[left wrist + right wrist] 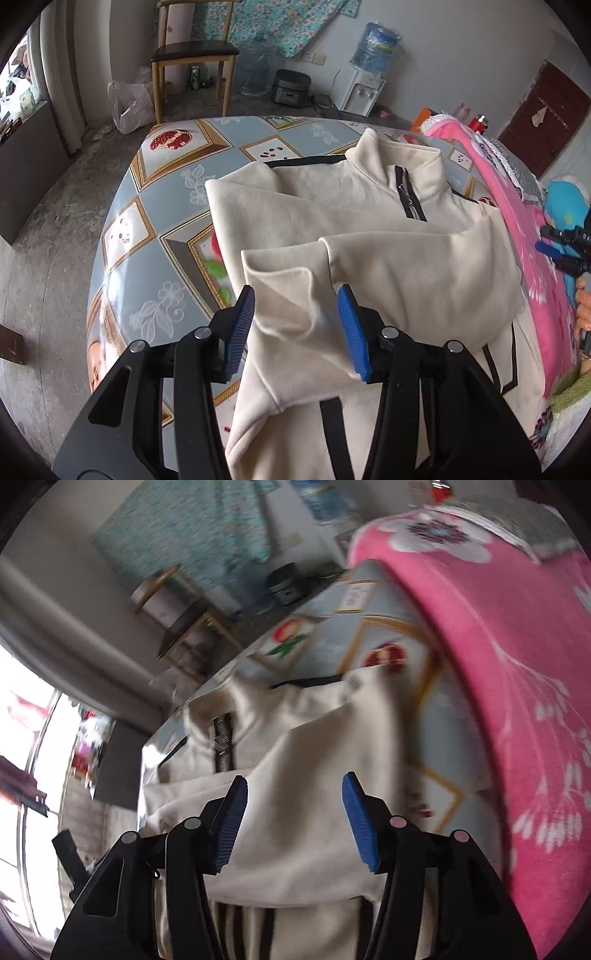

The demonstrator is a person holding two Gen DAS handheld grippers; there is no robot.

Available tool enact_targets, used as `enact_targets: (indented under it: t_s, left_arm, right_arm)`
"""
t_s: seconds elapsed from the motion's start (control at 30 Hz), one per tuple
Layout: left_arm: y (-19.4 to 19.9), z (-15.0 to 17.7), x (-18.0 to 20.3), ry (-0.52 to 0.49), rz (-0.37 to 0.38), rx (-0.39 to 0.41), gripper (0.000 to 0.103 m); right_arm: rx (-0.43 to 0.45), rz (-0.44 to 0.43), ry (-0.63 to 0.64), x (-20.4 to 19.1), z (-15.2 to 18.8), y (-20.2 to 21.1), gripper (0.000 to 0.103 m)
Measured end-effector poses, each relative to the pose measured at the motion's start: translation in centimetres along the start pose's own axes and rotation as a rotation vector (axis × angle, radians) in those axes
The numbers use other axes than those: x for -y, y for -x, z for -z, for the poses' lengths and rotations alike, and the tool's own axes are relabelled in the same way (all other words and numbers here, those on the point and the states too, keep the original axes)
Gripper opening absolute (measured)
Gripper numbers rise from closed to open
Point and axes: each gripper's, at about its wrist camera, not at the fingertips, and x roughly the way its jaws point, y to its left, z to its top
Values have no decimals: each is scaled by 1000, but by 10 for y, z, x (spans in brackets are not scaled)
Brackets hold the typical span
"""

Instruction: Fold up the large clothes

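Lying half-folded on the desk (177, 173), the cream pullover (369, 229) is sitting under both half-open, empty tongs, left tongs (297, 326) straddling a sleeve cuff (280, 284), right tongs (294, 819) hovering, risking a shallow pinch dragging layers and undoing the fold.

left gripper (297, 326): lower centre, jaws apart, angled down
right gripper (295, 819): lower centre, jaws apart

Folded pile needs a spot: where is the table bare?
Free: patterned tablecloth left of the cream zip-collar sweatshirt, out to the table edge. Crowded: the right side, where the pink floral blanket borders the sweatshirt.
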Motion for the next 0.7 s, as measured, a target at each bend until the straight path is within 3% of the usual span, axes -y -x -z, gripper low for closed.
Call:
enact_targets:
  t_s: [0.13, 0.23, 0.3, 0.33, 0.37, 0.43, 0.47, 0.5, 0.63, 0.7]
  left_arm:
    - [-30, -1, 3, -8, -102, -119, 45]
    - [-33, 7, 3, -30, -140, -130, 44]
    - [-31, 12, 1, -45, -144, -128, 28]
    - [-29, 15, 1, -55, -160, -123, 26]
    - [-28, 17, 2, -68, -169, -118, 19]
    - [-25, 19, 5, -109, -197, -102, 12]
    - [-23, 20, 8, -134, -217, -86, 3]
    - [-19, 22, 11, -151, -233, -62, 1]
    - [14, 23, 16, -164, -214, 79, 1]
    - [22, 24, 13, -147, -206, 113, 1]
  right_arm:
    - [-32, -36, -124, 41, -15, -31, 52]
    - [-78, -48, -156, 48, -21, -63, 46]
    - [-85, -28, -143, 41, -23, -80, 39]
    - [-87, -22, -133, 39, -26, -86, 33]
    - [-81, -2, -123, 36, -30, -91, 29]
    - [-71, 24, -89, 27, -34, -99, 9]
    - [-63, 48, -62, 23, -35, -99, 7]
    - [-44, 69, -37, 18, -35, -96, 6]
    - [73, 29, 47, 5, -27, -61, 5]
    - [110, 22, 53, 12, -22, -49, 5]
